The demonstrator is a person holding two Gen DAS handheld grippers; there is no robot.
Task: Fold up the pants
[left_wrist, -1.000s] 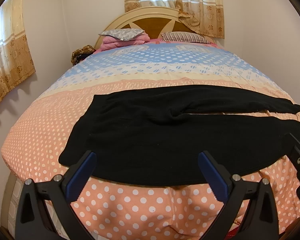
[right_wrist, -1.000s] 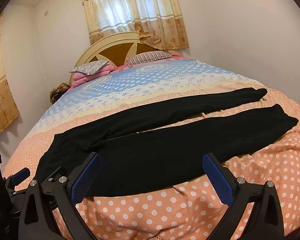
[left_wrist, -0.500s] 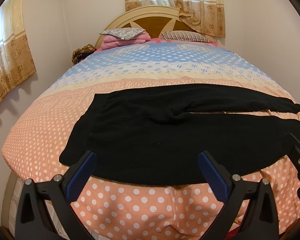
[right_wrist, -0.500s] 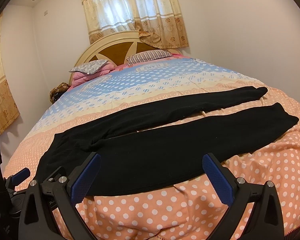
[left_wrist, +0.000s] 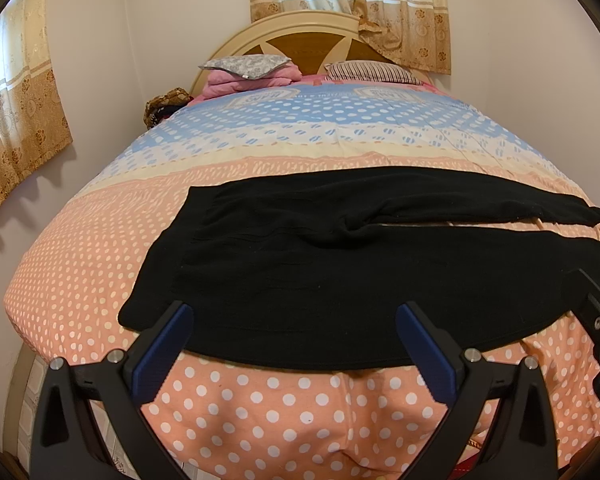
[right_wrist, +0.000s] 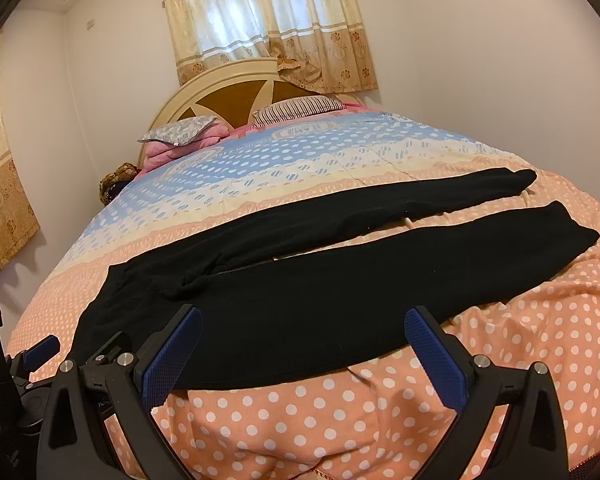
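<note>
Left gripper (left_wrist: 296, 338) hovers at the foot edge of the bed (left_wrist: 84, 264), level, pointing toward the headboard (left_wrist: 300, 36); jaws spread wide, nothing between them, blue pads (left_wrist: 162, 354) just short of the near hem of the pants (left_wrist: 340, 276). Right gripper (right_wrist: 304, 344) sits at the same foot edge, rolled slightly, also aimed at the headboard; jaws wide apart, holding nothing, pads (right_wrist: 172, 360) over the near edge of the pants (right_wrist: 320, 300) but contact not confirmable. Each gripper's body shows at the edge of the other's view, so they are side by side along the foot edge, left one nearer the waistband. Pants: black, laid flat and unfolded across the peach polka-dot part of the bedspread (right_wrist: 340, 420), on the foot-side half of the bed. Waistband toward the bed's left side, both legs run out to the right side. Legs lie roughly parallel with a narrow strip of bedspread between them; far leg is closer to the headboard, near leg runs along the foot edge. Some wrinkling at the crotch, fabric otherwise fairly smooth. Pillows (left_wrist: 246, 64) and a pink folded blanket (left_wrist: 252, 80) sit against the headboard, well apart from the pants.
</note>
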